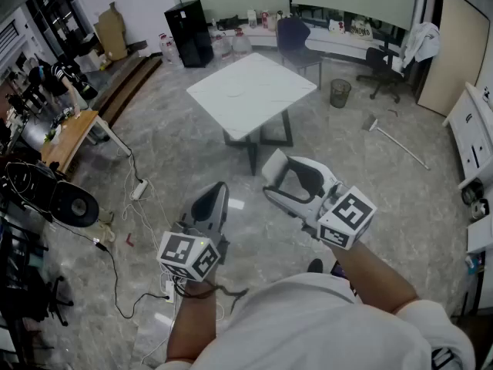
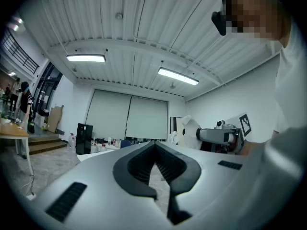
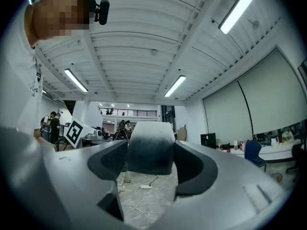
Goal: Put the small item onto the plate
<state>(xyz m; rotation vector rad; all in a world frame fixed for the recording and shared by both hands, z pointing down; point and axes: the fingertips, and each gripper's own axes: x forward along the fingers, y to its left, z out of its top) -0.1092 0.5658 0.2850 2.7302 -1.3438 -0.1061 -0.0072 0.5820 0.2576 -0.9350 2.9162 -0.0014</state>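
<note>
Right gripper: the jaws are spread about as wide as they go, but not empty. A white block is pinched between them, and both pads are touched by its sides.
White block: so the small item is up in the air, clamped in the right gripper's jaws over the grey floor and well apart from the table. From the head view it's seen as a pale square right at that gripper's tip.
Left gripper: the jaws are pressed together at the tips and nothing is held. Only a thin sliver of gap is left lower down between the ribbed pads.
Both grippers: they're held out in front of the chest, side by side but apart, with the right one carried a bit further forward. Both are pointed roughly toward the table.
Table: a white square top on dark legs, set well ahead of the grippers.
Floor: cables and a power strip are strewn on the left side.
</note>
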